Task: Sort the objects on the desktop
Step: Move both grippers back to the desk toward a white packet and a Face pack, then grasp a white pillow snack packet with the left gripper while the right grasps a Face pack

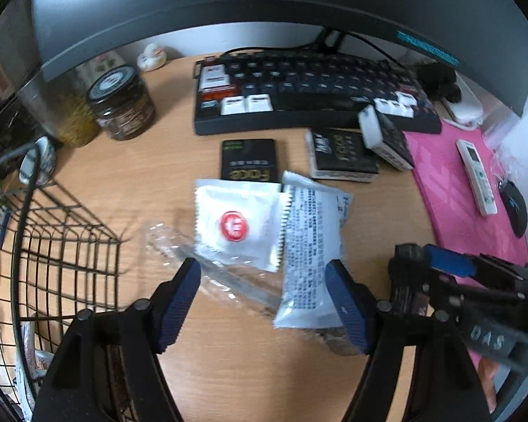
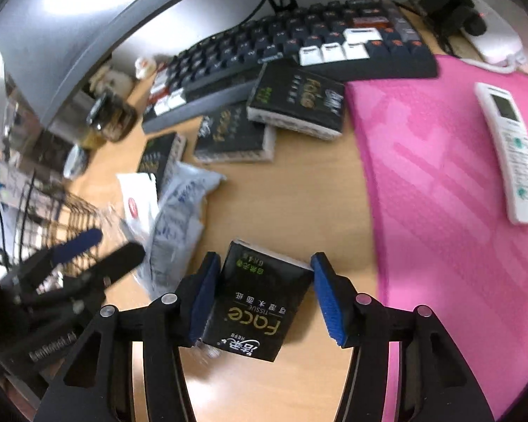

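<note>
A: Where does your right gripper [image 2: 262,293] stand?

B: Your right gripper is over the bare wood just beside the pink mat [image 2: 450,183], on the side away from the remote control [image 2: 514,151]. A black tissue pack [image 2: 253,302] sits tilted between the blue pads [image 2: 325,299]. One pad lies against the pack's edge; the other shows a thin gap, so I cannot tell whether you have a firm grip on it.

A: And your left gripper [image 1: 264,299]?

B: Its jaws stand wide apart, well away from the pink mat, with nothing clamped. A white printed packet [image 1: 311,246] lies between the pads, close to one of them, and a clear plastic wrapper [image 1: 207,263] crosses under the other.

A: What else lies near?

B: A white sachet with a red mark [image 1: 237,225] overlaps the printed packet. Beyond it, toward the keyboard [image 1: 306,95], lie more black tissue packs [image 1: 345,154]. The wire basket [image 1: 52,246] is farthest from the pink mat, beside the dark jar [image 1: 121,102].
</note>
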Demonstrator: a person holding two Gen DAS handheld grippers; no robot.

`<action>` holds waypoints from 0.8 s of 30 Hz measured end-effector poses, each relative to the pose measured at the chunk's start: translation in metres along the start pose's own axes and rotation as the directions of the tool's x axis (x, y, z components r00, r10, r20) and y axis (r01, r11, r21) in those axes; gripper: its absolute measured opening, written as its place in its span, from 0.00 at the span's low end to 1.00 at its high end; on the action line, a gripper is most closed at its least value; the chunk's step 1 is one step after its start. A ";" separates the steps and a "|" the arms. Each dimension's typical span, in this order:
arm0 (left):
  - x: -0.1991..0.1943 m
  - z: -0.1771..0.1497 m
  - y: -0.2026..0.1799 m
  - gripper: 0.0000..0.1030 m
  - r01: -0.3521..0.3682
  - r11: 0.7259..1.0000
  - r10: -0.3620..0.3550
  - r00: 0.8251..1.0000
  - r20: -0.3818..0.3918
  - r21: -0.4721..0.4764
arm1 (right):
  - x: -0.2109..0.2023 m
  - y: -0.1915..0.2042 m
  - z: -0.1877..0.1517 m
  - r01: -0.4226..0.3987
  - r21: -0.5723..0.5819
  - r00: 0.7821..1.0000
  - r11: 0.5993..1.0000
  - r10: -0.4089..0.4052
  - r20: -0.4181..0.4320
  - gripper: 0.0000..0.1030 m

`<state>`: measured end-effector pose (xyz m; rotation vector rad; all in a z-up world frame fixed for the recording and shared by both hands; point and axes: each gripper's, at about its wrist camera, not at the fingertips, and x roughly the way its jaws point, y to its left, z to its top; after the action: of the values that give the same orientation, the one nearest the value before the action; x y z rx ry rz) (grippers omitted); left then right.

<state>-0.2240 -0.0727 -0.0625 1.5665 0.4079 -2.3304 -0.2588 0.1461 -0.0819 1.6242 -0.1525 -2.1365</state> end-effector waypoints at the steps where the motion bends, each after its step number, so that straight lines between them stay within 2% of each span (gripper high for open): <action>1: 0.003 0.002 -0.005 0.74 0.004 1.000 -0.004 1.000 -0.002 0.003 | -0.003 -0.004 -0.002 -0.003 0.008 1.000 1.000 0.003 0.009 0.52; 15: 0.025 0.013 -0.036 0.74 0.017 0.999 -0.015 0.999 -0.036 0.051 | -0.033 -0.045 -0.015 -0.027 0.140 0.998 0.990 0.020 0.055 0.52; 16: 0.027 0.012 -0.038 0.69 0.023 0.998 -0.021 0.999 -0.040 0.057 | -0.034 -0.046 -0.016 -0.023 0.141 0.998 0.990 0.015 0.055 0.52; 17: 0.029 0.011 -0.039 0.56 0.029 0.998 -0.026 0.999 -0.048 0.063 | -0.034 -0.046 -0.017 -0.021 0.141 0.998 0.990 0.014 0.055 0.52; 19: 0.034 0.009 -0.039 0.43 0.040 0.997 -0.035 0.997 -0.073 0.067 | -0.034 -0.044 -0.019 -0.020 0.140 0.998 0.990 0.012 0.054 0.52; 24: 0.023 -0.004 -0.035 0.40 0.034 0.996 -0.029 0.998 -0.062 0.079 | -0.028 -0.026 -0.028 -0.012 0.091 0.999 0.996 0.008 0.042 0.52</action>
<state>-0.2429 -0.0409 -0.0831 1.6835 0.3597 -2.3543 -0.2342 0.1856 -0.0744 1.6262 -0.2743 -2.1858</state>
